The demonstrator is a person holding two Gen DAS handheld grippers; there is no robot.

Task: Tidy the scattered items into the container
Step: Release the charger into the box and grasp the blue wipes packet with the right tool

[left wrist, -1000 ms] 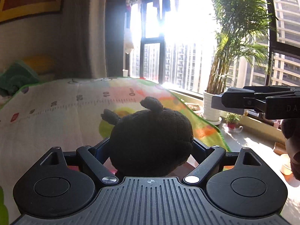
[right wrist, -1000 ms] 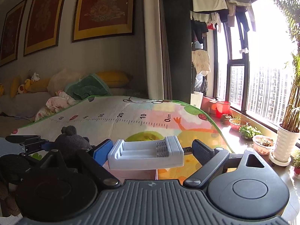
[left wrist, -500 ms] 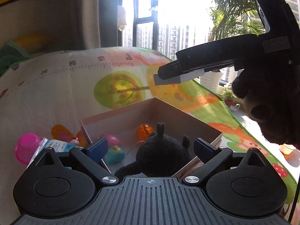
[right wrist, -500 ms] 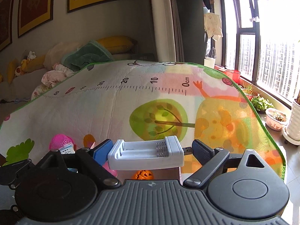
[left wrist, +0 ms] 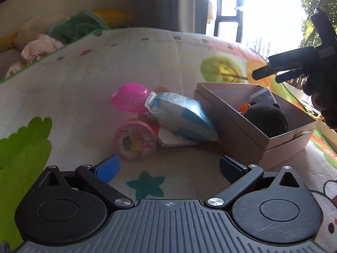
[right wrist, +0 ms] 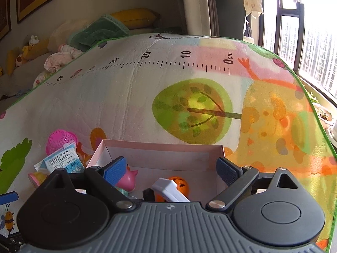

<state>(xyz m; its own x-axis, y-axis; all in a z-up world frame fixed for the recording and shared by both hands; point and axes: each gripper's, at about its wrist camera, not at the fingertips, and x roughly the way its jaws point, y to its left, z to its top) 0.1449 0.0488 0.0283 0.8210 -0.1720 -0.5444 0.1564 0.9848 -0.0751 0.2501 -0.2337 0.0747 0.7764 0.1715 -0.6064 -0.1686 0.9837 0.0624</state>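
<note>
The big soft play mat [right wrist: 126,97] lies under the pale pink cardboard box [left wrist: 248,122]. Only the left view shows the black fluffy toy [left wrist: 266,117] inside, at 3 o'clock. Only the right view shows the white plastic holder [right wrist: 168,189] there. The left gripper [left wrist: 168,166] is opening, empty. The right gripper [right wrist: 170,168] is wide apart, empty.

A patterned play mat [left wrist: 88,88] carries an open cardboard box [left wrist: 236,124], pink basket [left wrist: 129,97], blue-white packet [left wrist: 181,113] and, seemingly, a round pink tin [left wrist: 135,142].
</note>
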